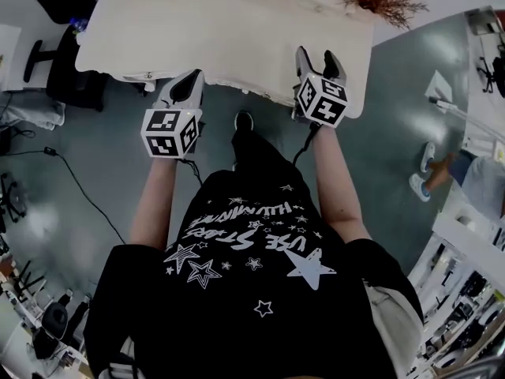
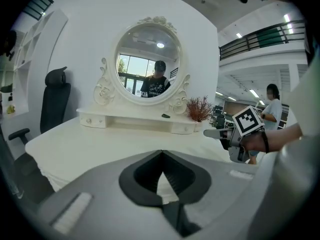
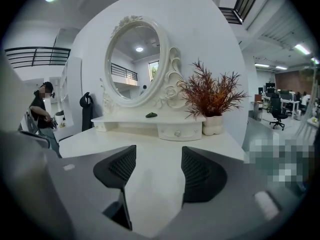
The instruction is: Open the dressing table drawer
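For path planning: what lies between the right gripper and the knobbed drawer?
Only bare tabletop separates right gripper from drawer, per right gripper view.

Left arm (image 1: 154, 204) and right arm (image 1: 338, 188) reach forward side by side, forearms bare. The left gripper (image 1: 188, 84) has its jaws pressed together, nothing between them. The right gripper (image 1: 319, 60), slightly further ahead, has its jaws spread apart, empty.

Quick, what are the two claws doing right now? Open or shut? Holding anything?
Left claw: shut, holding nothing.
Right claw: open, holding nothing.
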`<action>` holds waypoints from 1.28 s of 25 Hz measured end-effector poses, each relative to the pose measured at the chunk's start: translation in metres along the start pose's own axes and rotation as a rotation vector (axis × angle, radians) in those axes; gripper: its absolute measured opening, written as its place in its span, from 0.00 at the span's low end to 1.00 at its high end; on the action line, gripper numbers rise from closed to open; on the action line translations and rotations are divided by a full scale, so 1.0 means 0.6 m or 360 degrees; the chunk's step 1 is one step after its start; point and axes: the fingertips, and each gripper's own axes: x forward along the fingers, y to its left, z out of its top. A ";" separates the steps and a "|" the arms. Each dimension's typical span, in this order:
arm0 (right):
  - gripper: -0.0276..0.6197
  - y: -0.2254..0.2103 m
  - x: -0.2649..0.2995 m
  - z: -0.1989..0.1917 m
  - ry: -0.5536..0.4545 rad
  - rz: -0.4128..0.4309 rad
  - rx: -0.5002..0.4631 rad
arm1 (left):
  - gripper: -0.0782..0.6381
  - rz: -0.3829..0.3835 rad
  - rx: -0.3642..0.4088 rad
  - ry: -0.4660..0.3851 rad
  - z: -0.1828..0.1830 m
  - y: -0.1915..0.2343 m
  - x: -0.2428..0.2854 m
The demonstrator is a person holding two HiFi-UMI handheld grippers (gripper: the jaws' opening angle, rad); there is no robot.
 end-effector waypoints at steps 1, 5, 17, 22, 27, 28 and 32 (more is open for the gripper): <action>0.50 0.001 0.014 0.005 0.0005 -0.0001 0.0004 | 0.11 -0.0006 0.0004 0.0003 0.009 0.008 0.013; 0.50 -0.005 0.067 0.015 0.0033 -0.0032 0.0017 | 0.11 -0.0032 0.0012 0.0015 0.038 0.030 0.065; 0.47 -0.066 0.203 0.033 0.0138 -0.0159 0.0030 | 0.11 -0.0080 0.0054 0.0074 0.093 0.052 0.193; 0.45 -0.094 0.229 0.043 0.0174 -0.0172 0.0042 | 0.11 -0.0106 0.0054 0.0095 0.112 0.036 0.231; 0.38 -0.097 0.249 0.034 0.0240 -0.0209 0.0054 | 0.11 -0.0145 0.0083 0.0125 0.119 0.044 0.253; 0.35 -0.094 0.253 0.030 0.0251 -0.0214 0.0057 | 0.11 -0.0148 0.0082 0.0128 0.118 0.049 0.255; 0.31 -0.094 0.266 0.027 0.0241 -0.0241 0.0052 | 0.11 -0.0153 0.0076 0.0145 0.111 0.062 0.267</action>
